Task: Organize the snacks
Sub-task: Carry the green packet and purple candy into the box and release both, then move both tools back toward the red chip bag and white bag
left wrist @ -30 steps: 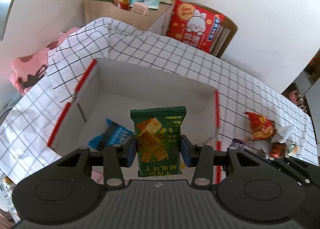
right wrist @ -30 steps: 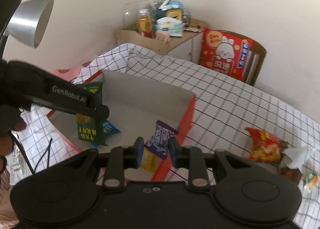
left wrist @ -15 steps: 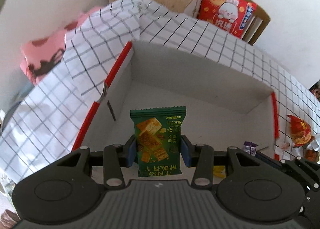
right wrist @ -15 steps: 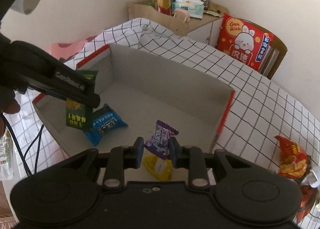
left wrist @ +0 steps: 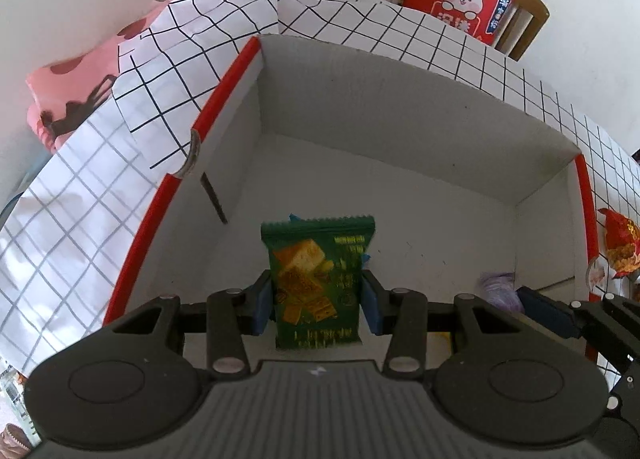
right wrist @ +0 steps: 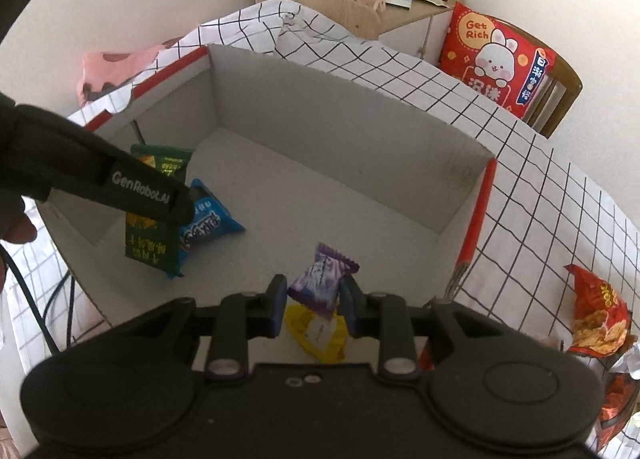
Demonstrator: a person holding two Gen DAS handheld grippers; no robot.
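Green cracker packet (left wrist: 318,283) upright, pinched between left tool (left wrist: 317,299) pads, over the grey box (right wrist: 352,127) floor. Blue packet (right wrist: 210,225) flat on box floor behind it. Purple candy (right wrist: 322,279) clamped in right tool (right wrist: 312,309), above yellow packet (right wrist: 320,335).

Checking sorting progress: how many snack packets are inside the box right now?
4: green cracker packet in the left gripper, blue packet beneath, purple candy in the right gripper, yellow packet below.

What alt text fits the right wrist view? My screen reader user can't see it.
The right hand-held gripper holds a purple candy over an open grey box with red edges. In the box, the left hand-held gripper grips a green cracker packet above a blue snack packet; a yellow packet lies below the candy.
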